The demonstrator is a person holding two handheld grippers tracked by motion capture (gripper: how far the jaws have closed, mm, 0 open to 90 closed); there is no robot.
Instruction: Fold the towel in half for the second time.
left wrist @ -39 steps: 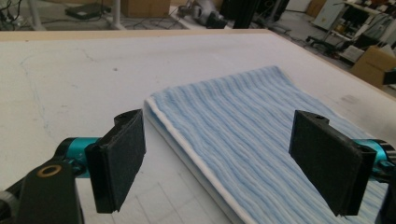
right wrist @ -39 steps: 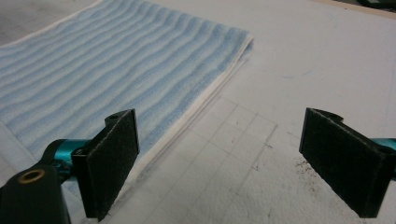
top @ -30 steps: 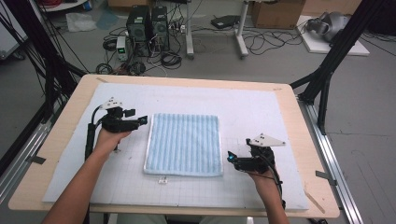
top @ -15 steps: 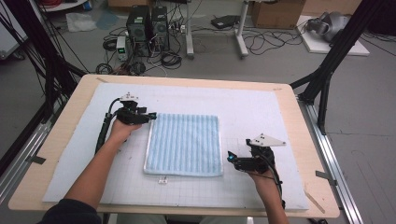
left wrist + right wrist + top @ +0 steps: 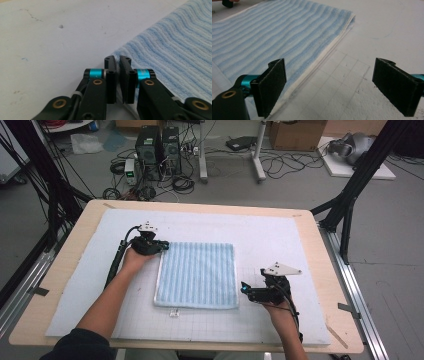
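Fingers (image 5: 113,67) of the left gripper (image 5: 159,246) have just been closing and now pinch the far-left corner of the folded blue striped towel (image 5: 197,274), which lies flat mid-surface on the white mat (image 5: 280,240). Right gripper (image 5: 245,290) fingers (image 5: 272,85) spread wide, holding nothing, low just beside the towel's near-right corner. Progress: one corner gripped, other not yet taken; towel not lifted, the handling itself all left to do.
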